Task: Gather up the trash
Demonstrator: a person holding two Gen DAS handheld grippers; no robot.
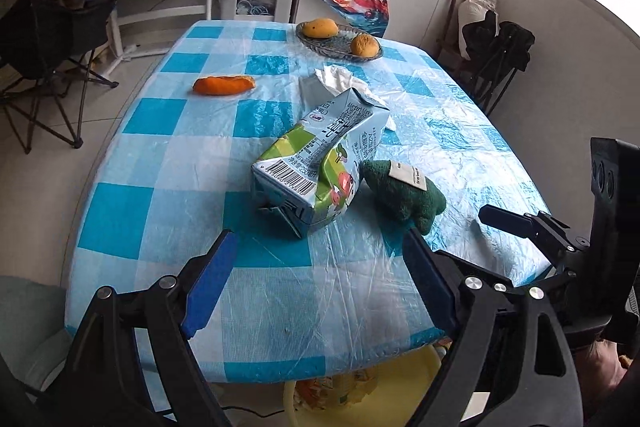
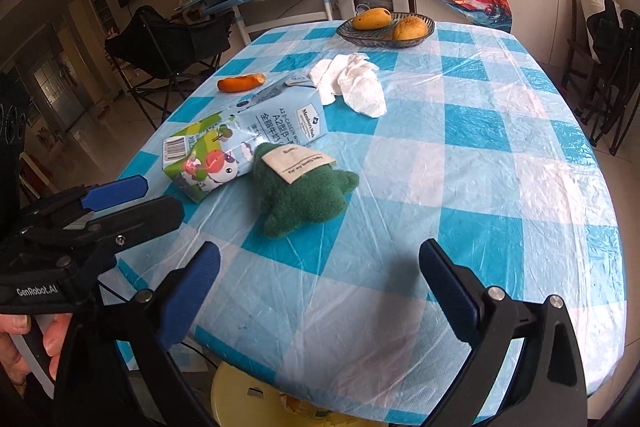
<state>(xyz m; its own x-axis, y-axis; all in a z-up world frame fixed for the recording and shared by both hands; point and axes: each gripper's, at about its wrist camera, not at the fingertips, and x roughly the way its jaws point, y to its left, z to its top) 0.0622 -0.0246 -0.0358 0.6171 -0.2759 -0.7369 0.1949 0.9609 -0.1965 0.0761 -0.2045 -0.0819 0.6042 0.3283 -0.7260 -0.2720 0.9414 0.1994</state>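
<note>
From the left wrist cam, the left gripper was spread wide and empty, with the crushed milk carton lying dead ahead on the table, long axis running away from the fingers.

Right cam: right gripper also wide and empty, carton off to its left, so the left one's closer. Carton read "Member's Mark", "A2".

The crushed milk carton ahead of the right claw reads "Member's Mark" and "A2", with a barcode on its end, the left gripper body at that view's left edge reads "GenRobot.AI", and the green plush toy's tag print is too small to read
</note>
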